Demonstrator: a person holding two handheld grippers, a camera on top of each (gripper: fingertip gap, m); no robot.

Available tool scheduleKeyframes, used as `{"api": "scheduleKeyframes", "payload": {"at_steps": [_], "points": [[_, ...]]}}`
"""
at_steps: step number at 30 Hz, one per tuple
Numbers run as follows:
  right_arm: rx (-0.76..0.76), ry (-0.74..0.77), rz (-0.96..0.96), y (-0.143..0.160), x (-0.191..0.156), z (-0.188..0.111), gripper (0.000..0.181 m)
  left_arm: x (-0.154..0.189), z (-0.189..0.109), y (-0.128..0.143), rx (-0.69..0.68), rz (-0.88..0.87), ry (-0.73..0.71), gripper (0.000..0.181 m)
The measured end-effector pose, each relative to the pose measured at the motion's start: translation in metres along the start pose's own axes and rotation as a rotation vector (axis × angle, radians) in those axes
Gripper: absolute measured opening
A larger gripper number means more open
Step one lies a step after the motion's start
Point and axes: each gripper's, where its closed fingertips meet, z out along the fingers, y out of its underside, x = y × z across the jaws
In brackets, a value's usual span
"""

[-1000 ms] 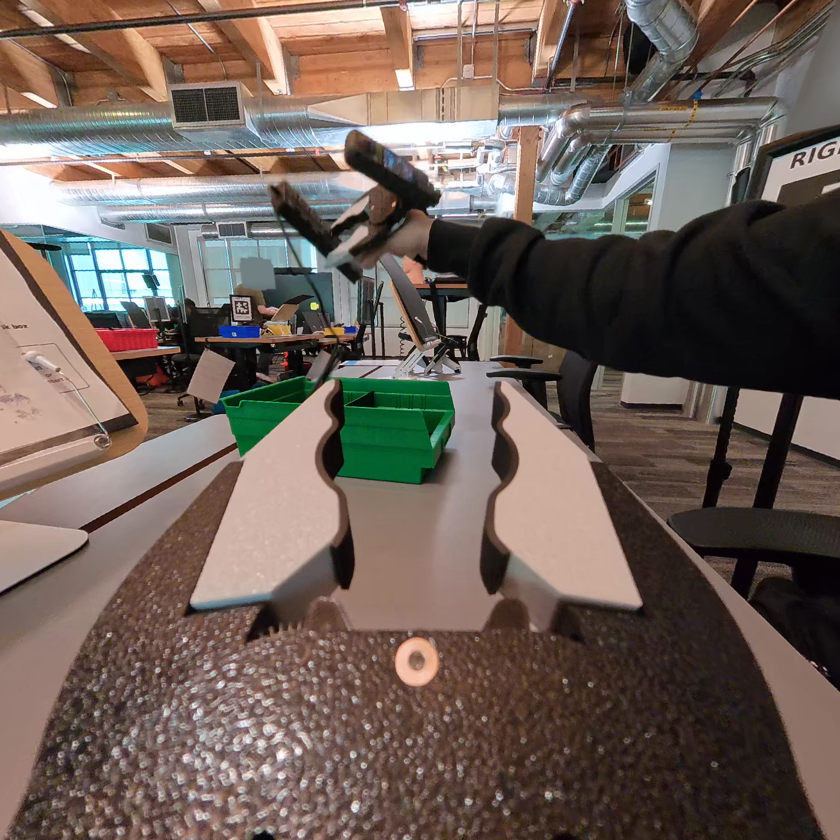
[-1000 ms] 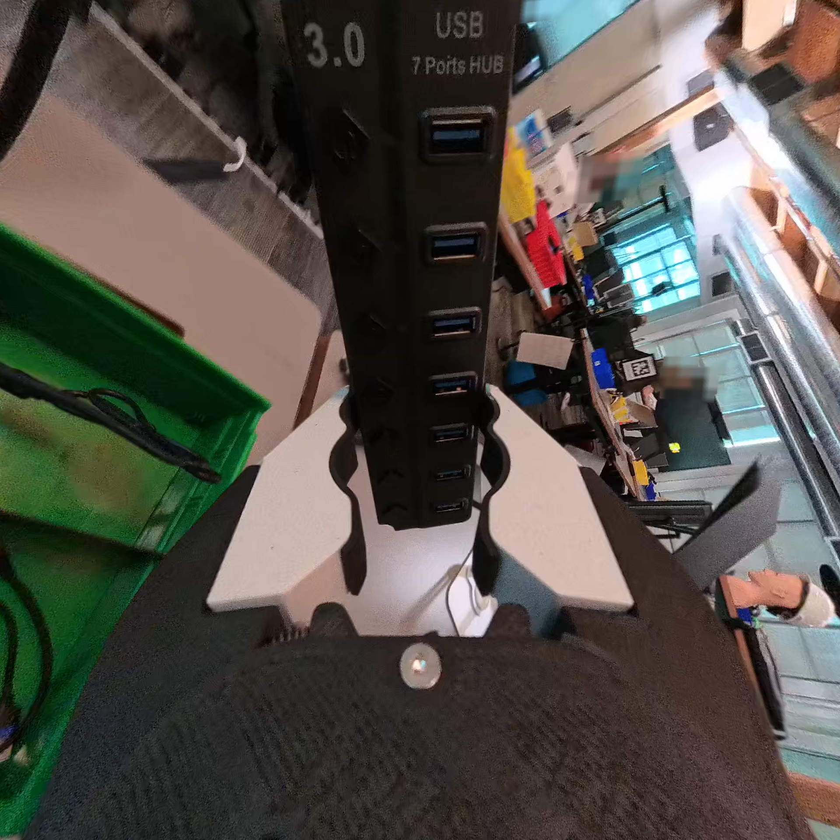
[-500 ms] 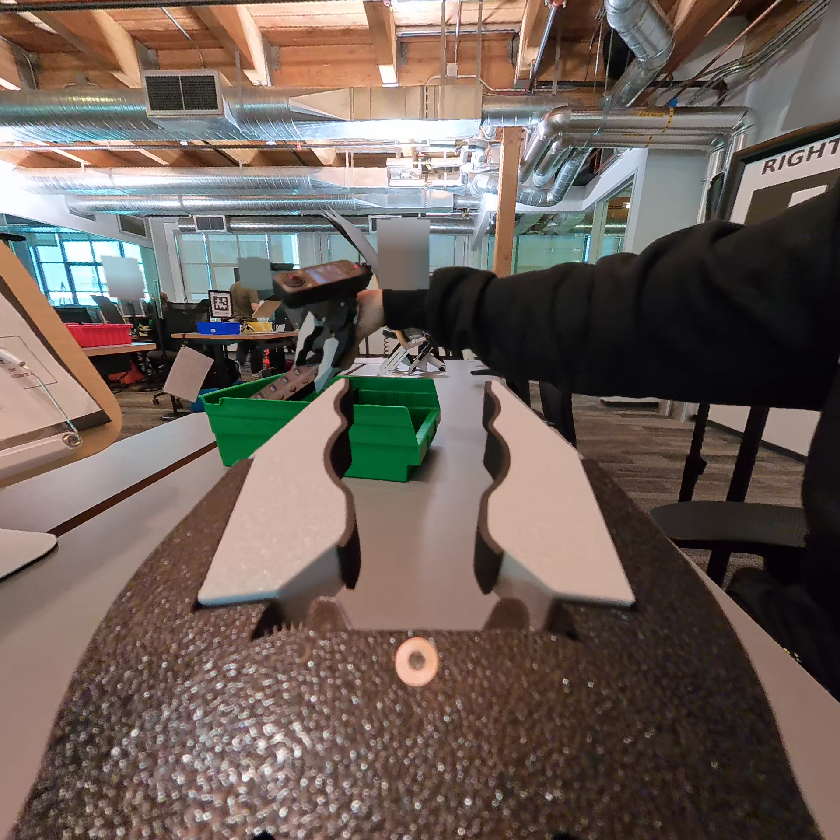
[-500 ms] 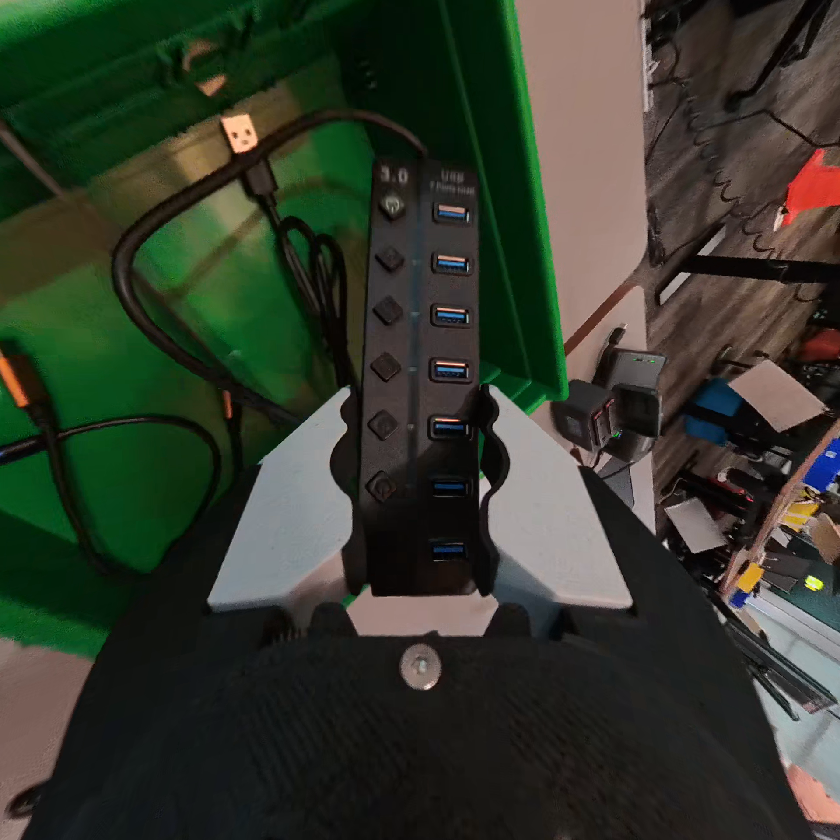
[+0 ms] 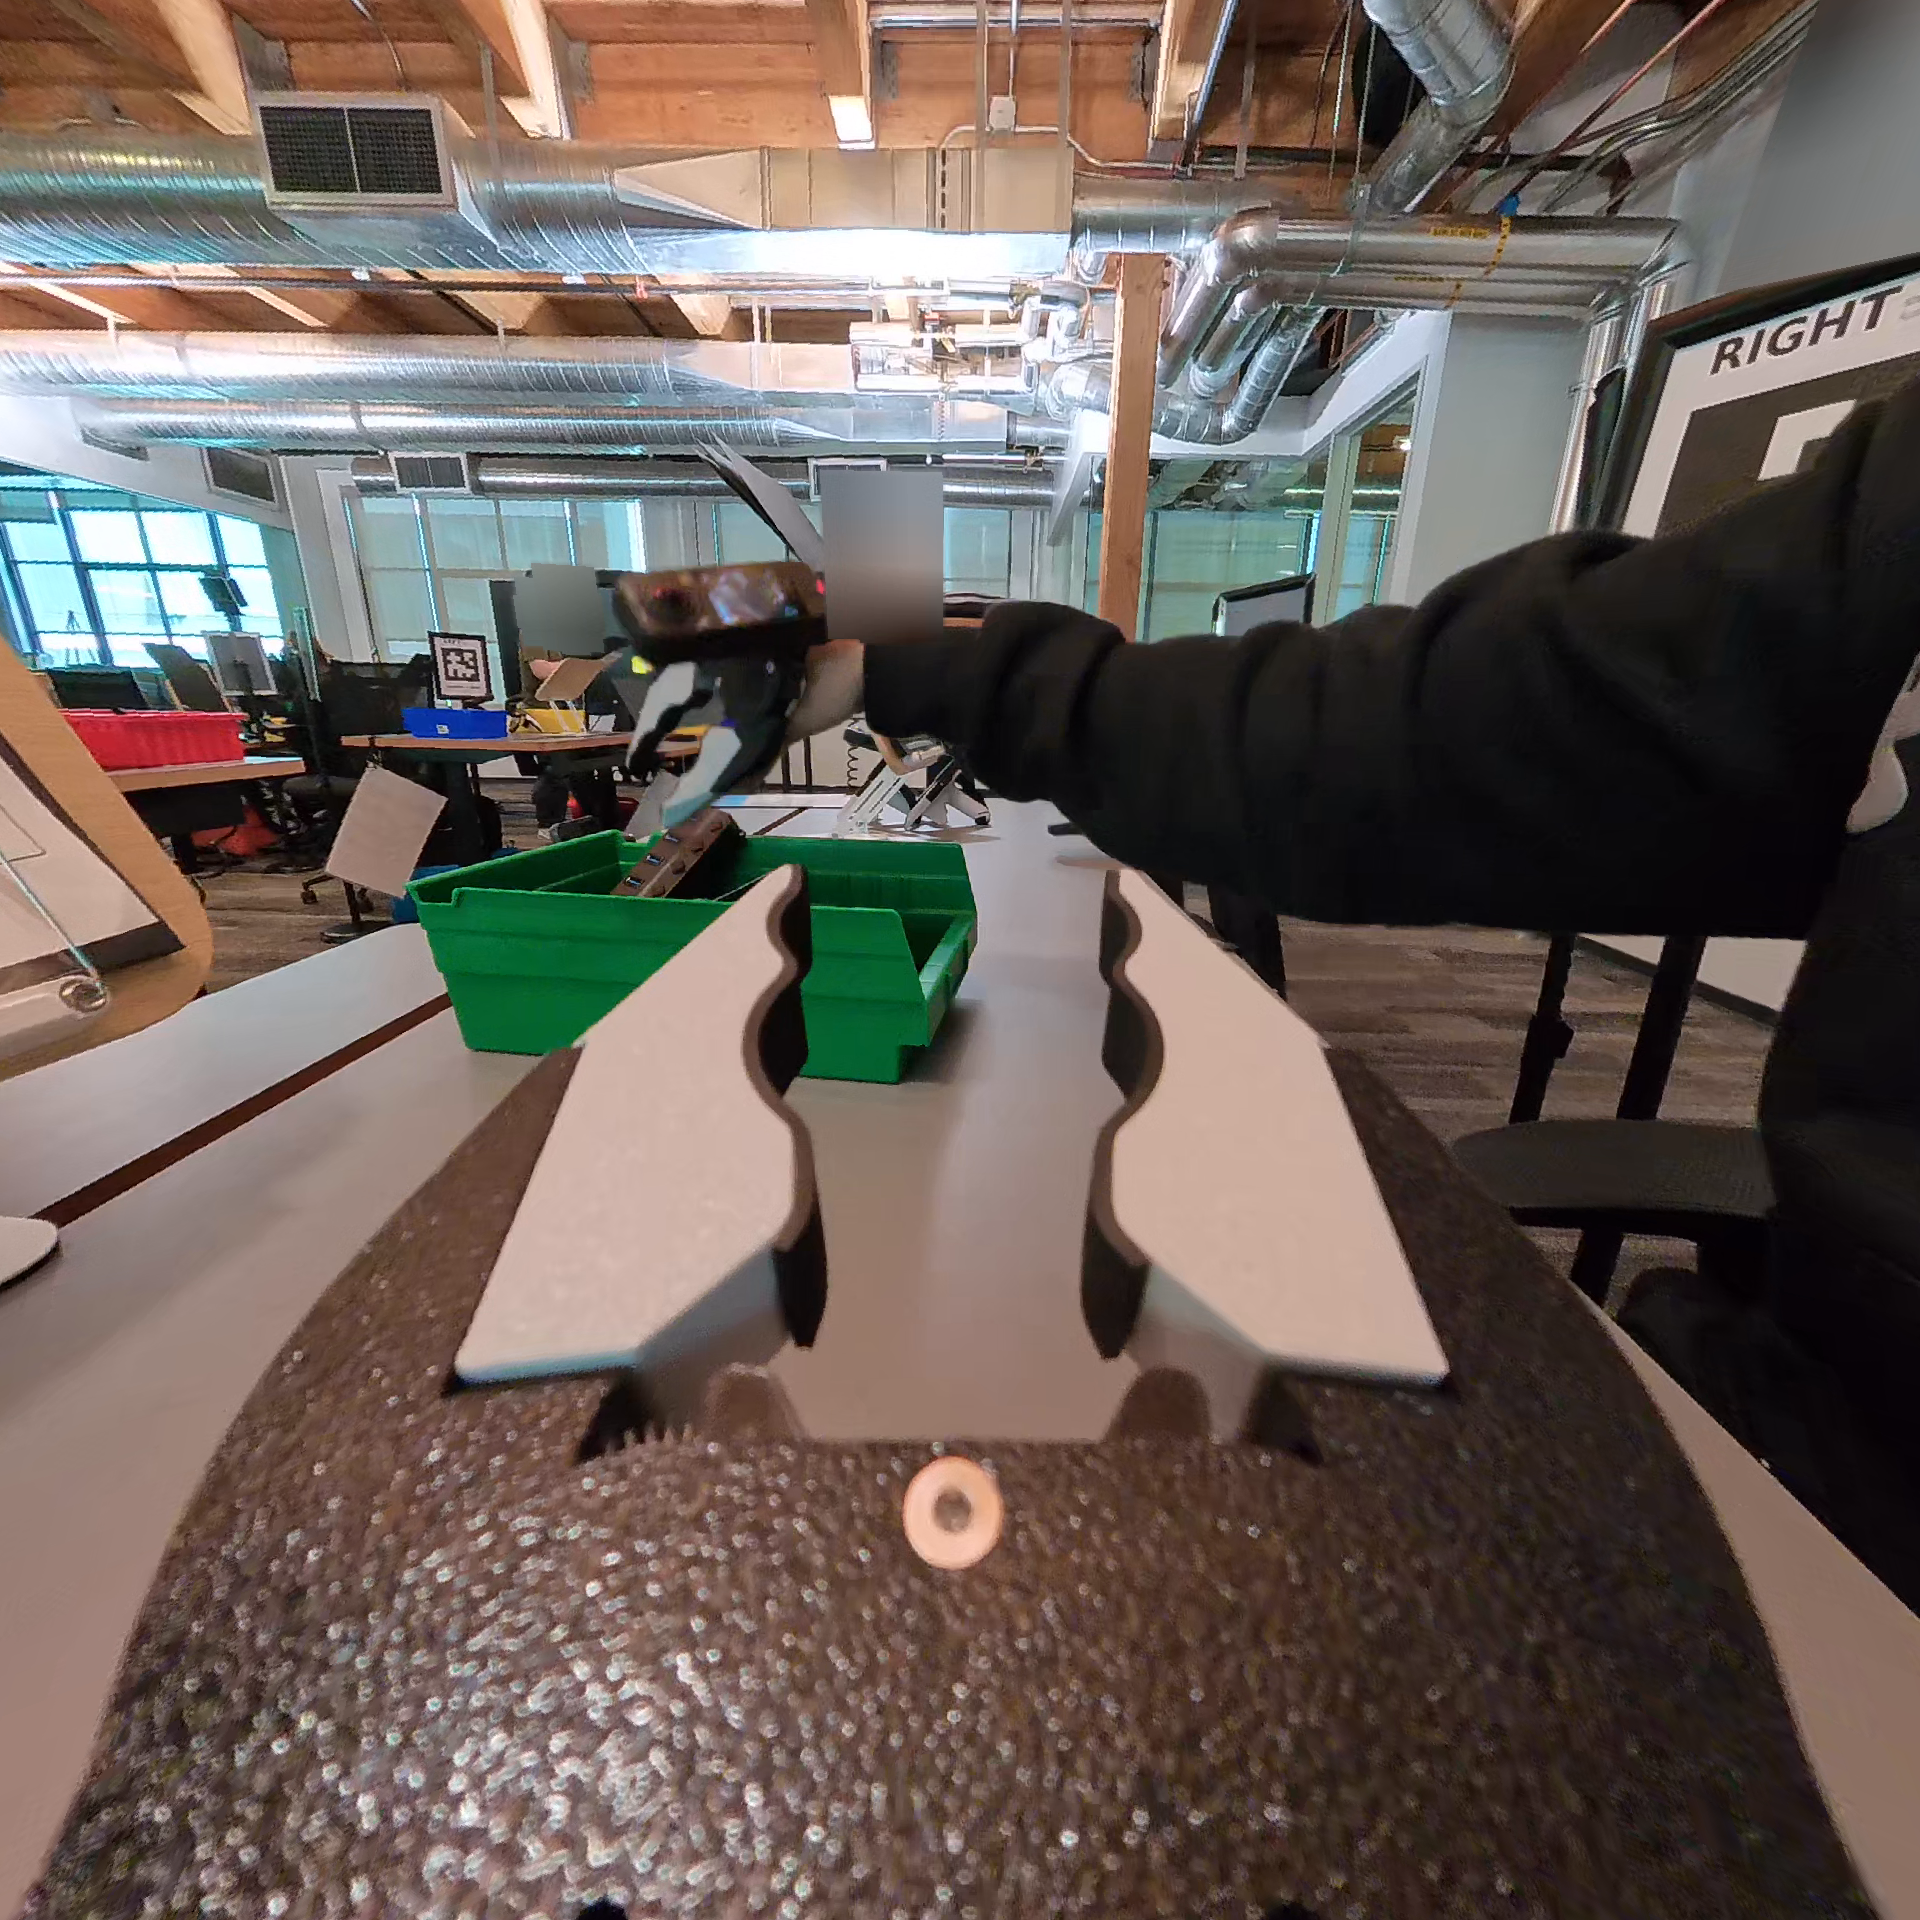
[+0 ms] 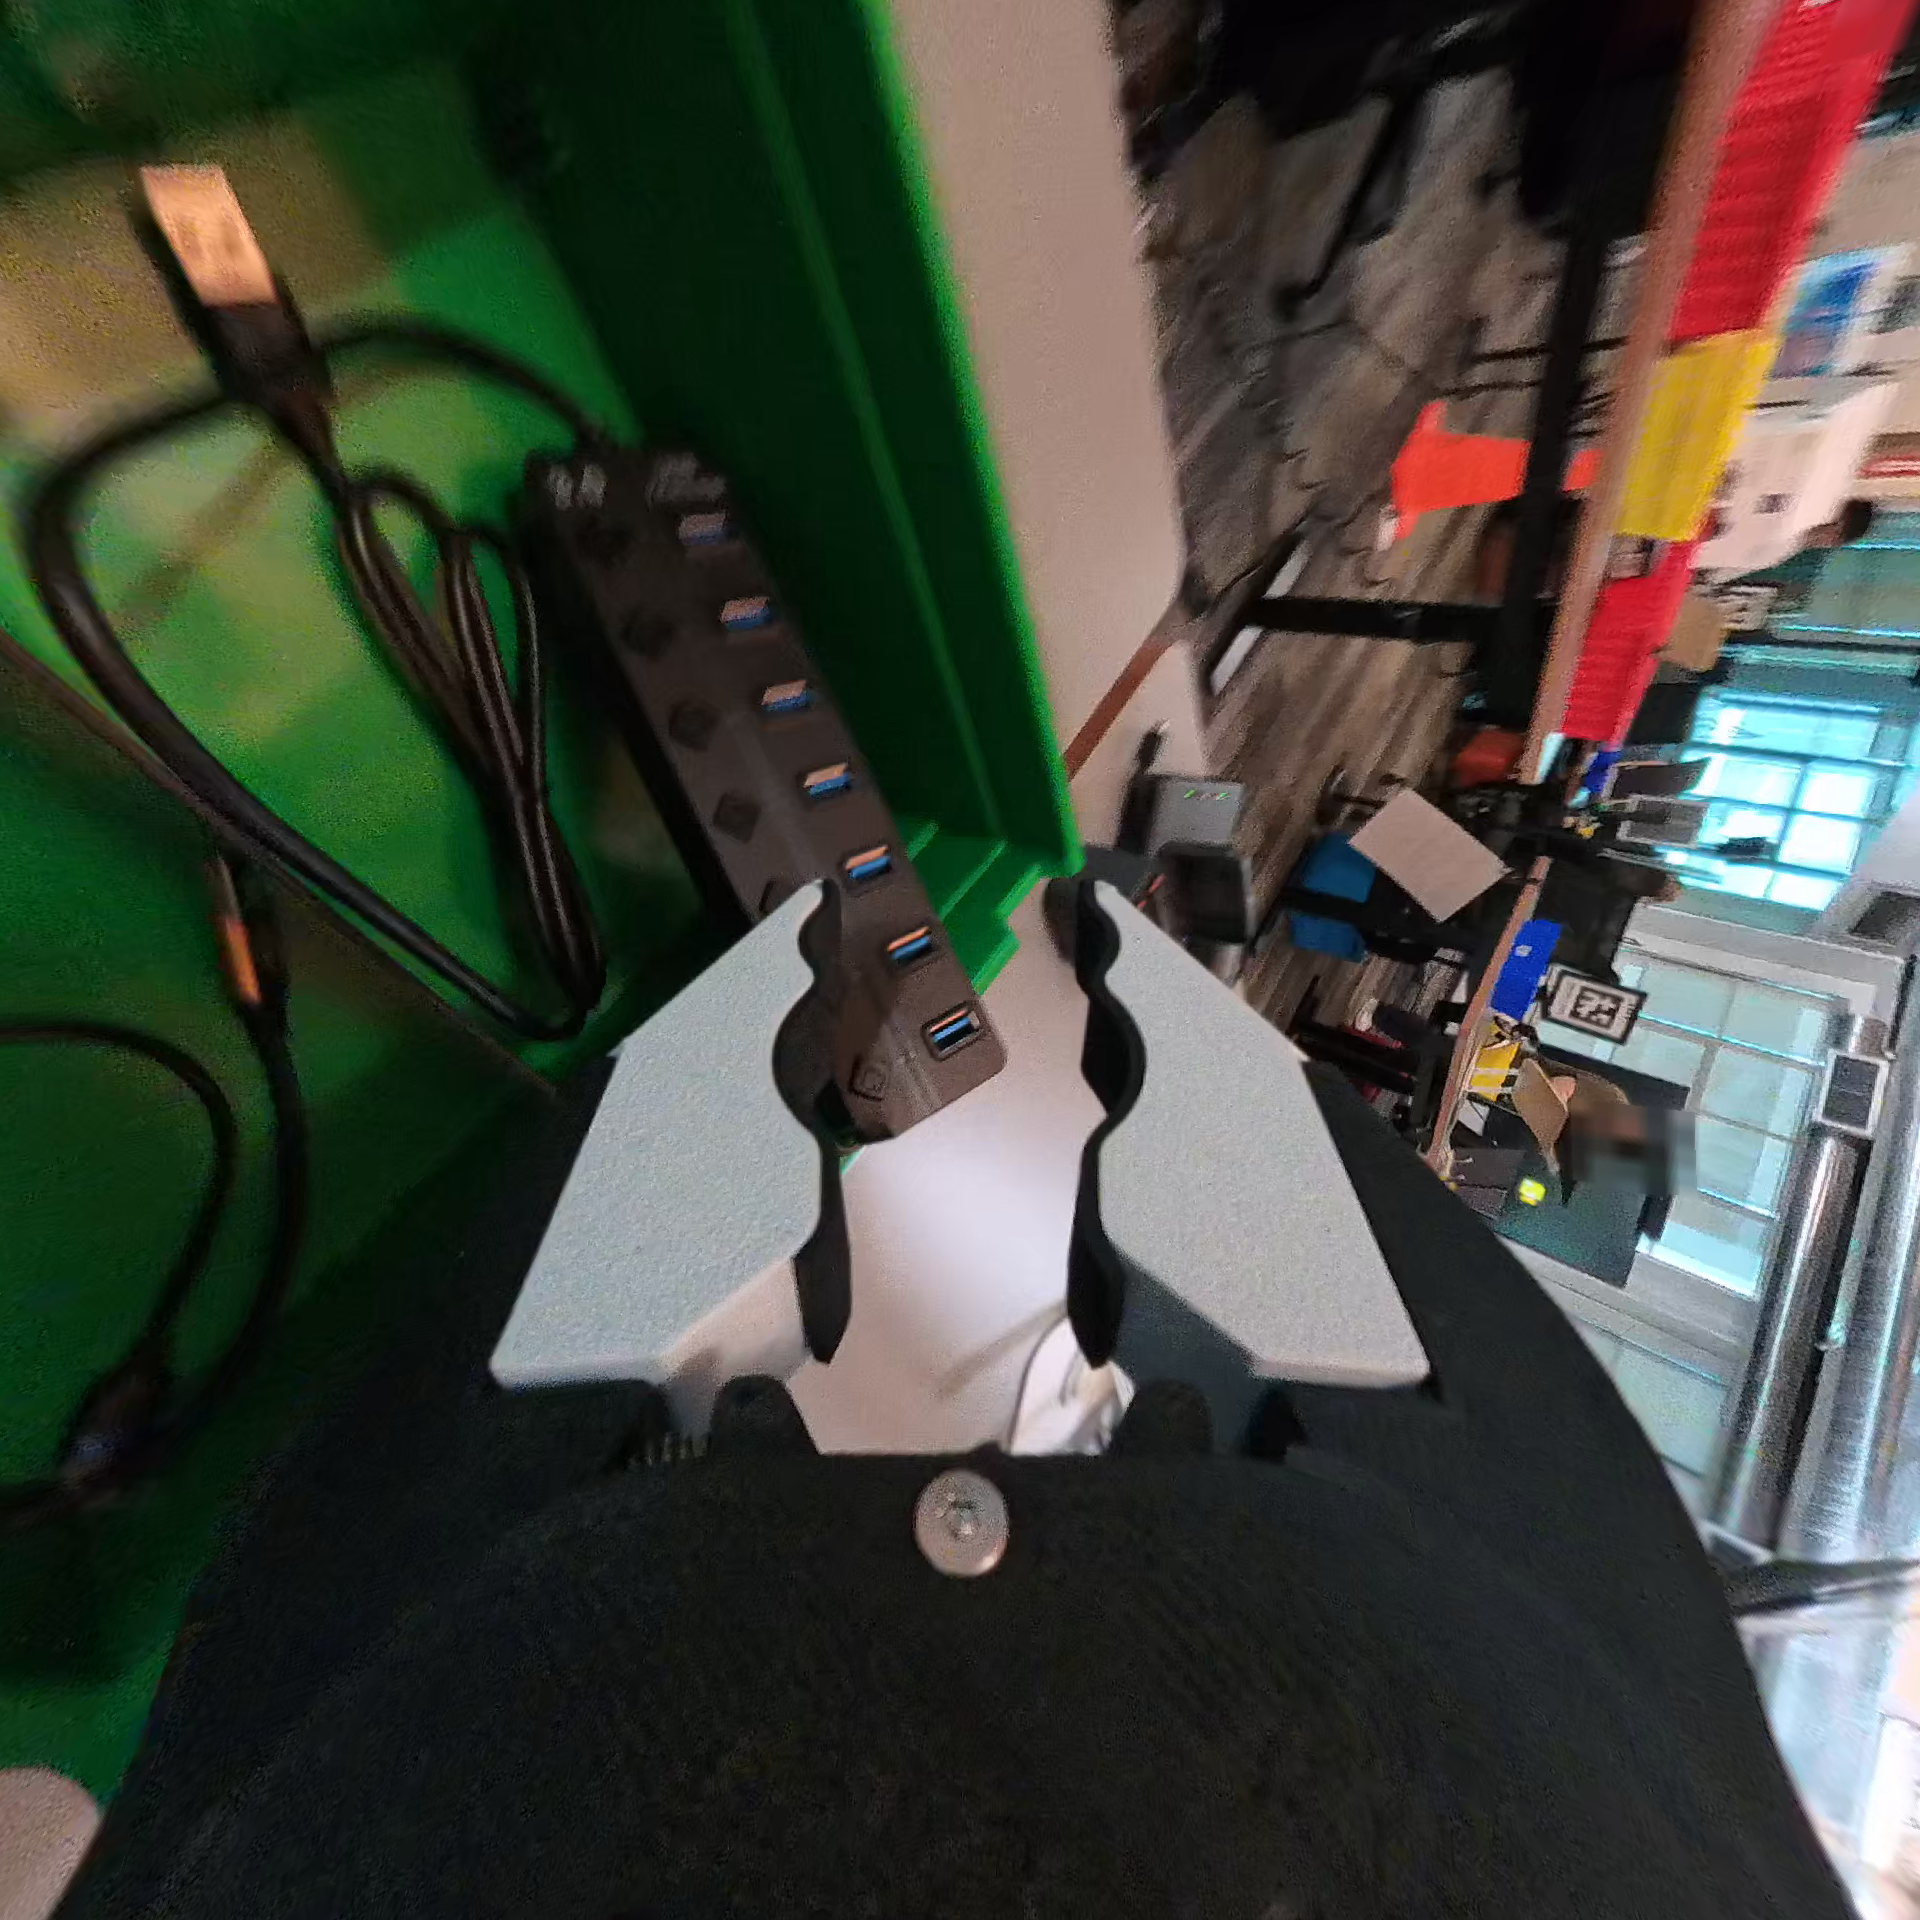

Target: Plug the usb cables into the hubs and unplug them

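While the right gripper [image 6: 951, 1039] stands wide, gripping nothing, the hub [image 6: 764, 769] leans tilted in the green bin [image 6: 790, 312], its near end by the finger at 9 o'clock. It could slide down onto the cables [image 6: 416, 623] at 10 o'clock and tangle with them, since nothing clamps it. The left gripper [image 5: 951, 1049] gapes empty over the table [image 5: 208, 1049], well apart from the bin at 12 o'clock.

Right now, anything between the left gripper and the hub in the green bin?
Yes. The left gripper is open and empty, back from the green bin. The bin's near wall stands between it and the USB hub, and the right gripper hangs open directly above the hub.
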Motion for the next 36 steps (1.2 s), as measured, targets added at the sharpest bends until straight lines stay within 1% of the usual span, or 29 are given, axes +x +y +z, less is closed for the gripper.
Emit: {"api": "scheduleKeyframes", "payload": {"at_steps": [2,4,6,8,9,11,12,13,14,16,18,19,20,21,22,24,25,27,29,31,32,36], "points": [[0.108,0.058,0.106,-0.027,0.003,-0.029,0.044,0.001,0.002,0.000,-0.007,0.000,0.002,0.054],[0.296,0.078,0.237,-0.070,-0.010,-0.071,0.044,0.000,0.003,0.001,-0.024,0.008,-0.009,0.054],[0.575,0.024,0.342,-0.127,-0.044,-0.123,0.043,0.000,0.005,-0.001,-0.044,0.018,-0.022,0.054],[0.831,-0.066,0.413,-0.175,-0.090,-0.173,0.041,0.001,0.006,-0.014,-0.043,0.017,-0.052,0.054],[0.930,-0.100,0.443,-0.193,-0.112,-0.191,0.040,0.000,0.005,-0.024,-0.038,0.023,-0.077,0.053],[1.061,-0.164,0.486,-0.221,-0.153,-0.211,0.038,-0.006,-0.006,-0.044,-0.077,0.045,-0.181,0.050],[1.090,-0.194,0.478,-0.231,-0.174,-0.212,0.038,-0.013,-0.019,-0.052,-0.124,0.064,-0.269,0.048],[1.086,-0.215,0.469,-0.237,-0.193,-0.207,0.038,-0.027,-0.039,-0.058,-0.186,0.079,-0.401,0.047],[1.054,-0.225,0.453,-0.239,-0.209,-0.196,0.038,-0.044,-0.066,-0.064,-0.261,0.093,-0.550,0.046],[0.987,-0.218,0.369,-0.238,-0.231,-0.182,0.040,-0.077,-0.137,-0.072,-0.424,0.107,-0.846,0.047],[0.991,-0.174,0.298,-0.238,-0.238,-0.179,0.041,-0.103,-0.209,-0.067,-0.595,0.045,-1.086,0.048],[0.994,-0.178,0.302,-0.238,-0.240,-0.177,0.040,-0.110,-0.237,-0.058,-0.678,-0.029,-1.155,0.052],[0.990,-0.214,0.315,-0.239,-0.244,-0.175,0.041,-0.115,-0.256,-0.044,-0.747,-0.114,-1.181,0.054],[0.990,-0.250,0.334,-0.240,-0.248,-0.174,0.041,-0.119,-0.267,-0.029,-0.796,-0.193,-1.187,0.058],[0.998,-0.260,0.349,-0.240,-0.249,-0.173,0.041,-0.124,-0.273,-0.013,-0.828,-0.266,-1.180,0.061],[0.999,-0.252,0.360,-0.240,-0.250,-0.168,0.041,-0.127,-0.274,0.020,-0.870,-0.441,-1.120,0.068],[0.992,-0.247,0.366,-0.239,-0.250,-0.164,0.040,-0.130,-0.276,0.033,-0.893,-0.501,-1.113,0.071],[0.991,-0.236,0.371,-0.238,-0.251,-0.160,0.040,-0.140,-0.282,0.052,-0.911,-0.581,-1.114,0.070],[0.989,-0.231,0.371,-0.238,-0.251,-0.158,0.040,-0.149,-0.286,0.065,-0.920,-0.663,-1.118,0.072],[0.985,-0.217,0.351,-0.238,-0.252,-0.158,0.040,-0.152,-0.286,0.077,-0.964,-0.694,-1.104,0.074],[0.981,-0.204,0.335,-0.238,-0.253,-0.158,0.040,-0.152,-0.285,0.082,-1.010,-0.684,-1.098,0.075],[0.957,-0.159,0.265,-0.239,-0.256,-0.157,0.040,-0.154,-0.293,0.091,-1.229,-0.532,-1.143,0.074]]}}
